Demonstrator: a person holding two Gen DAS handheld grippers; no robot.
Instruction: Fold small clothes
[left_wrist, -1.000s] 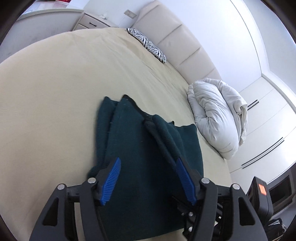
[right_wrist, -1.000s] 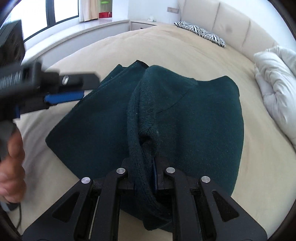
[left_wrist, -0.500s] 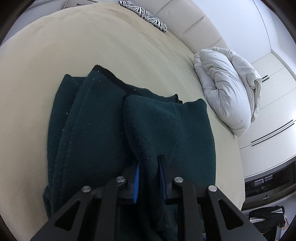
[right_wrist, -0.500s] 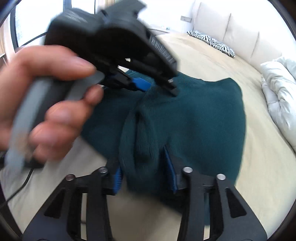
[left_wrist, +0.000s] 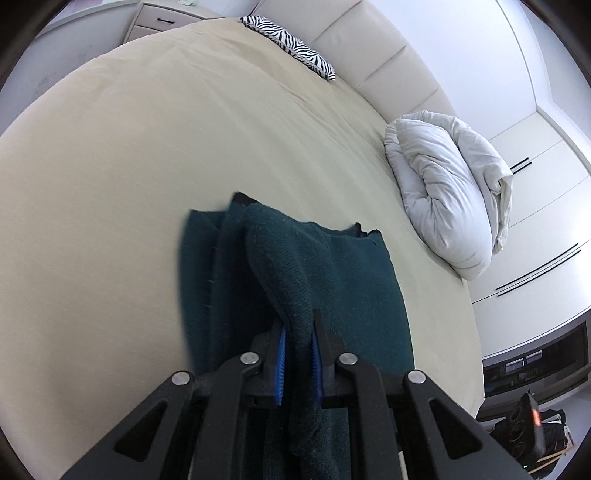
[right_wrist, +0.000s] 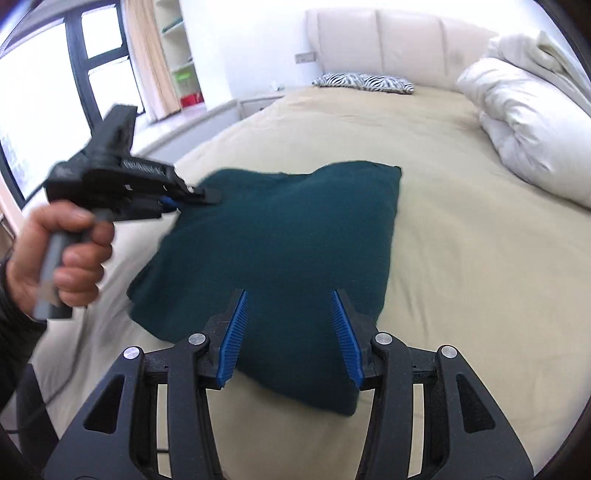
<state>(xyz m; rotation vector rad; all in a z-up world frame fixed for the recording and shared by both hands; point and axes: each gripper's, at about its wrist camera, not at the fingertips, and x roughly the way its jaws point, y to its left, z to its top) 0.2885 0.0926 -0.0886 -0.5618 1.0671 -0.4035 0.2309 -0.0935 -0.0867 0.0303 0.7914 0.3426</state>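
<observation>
A dark green knitted garment (left_wrist: 343, 280) lies folded on the beige bed (left_wrist: 147, 166). My left gripper (left_wrist: 297, 332) is closing, and its blue pads press on a raised fold of the knit near the left side. In the right wrist view the garment (right_wrist: 288, 229) is a flat, roughly square pile. The left gripper (right_wrist: 199, 195), held by a hand (right_wrist: 70, 251), grips its far left edge. My right gripper (right_wrist: 290, 295) hovers over the near edge with its jaws opening and nothing pinched between them.
A bunched white duvet (left_wrist: 450, 195) lies on the right side of the bed, also seen as the duvet (right_wrist: 528, 122). A zebra-print pillow (left_wrist: 291, 48) rests by the padded headboard (right_wrist: 388, 44). White wardrobes (left_wrist: 546, 206) stand beyond; a window (right_wrist: 44, 110) is at the left.
The left gripper went from open above the garment to shut on a fold and pulled it leftward. The right gripper let go of its fold, opened and drew back.
</observation>
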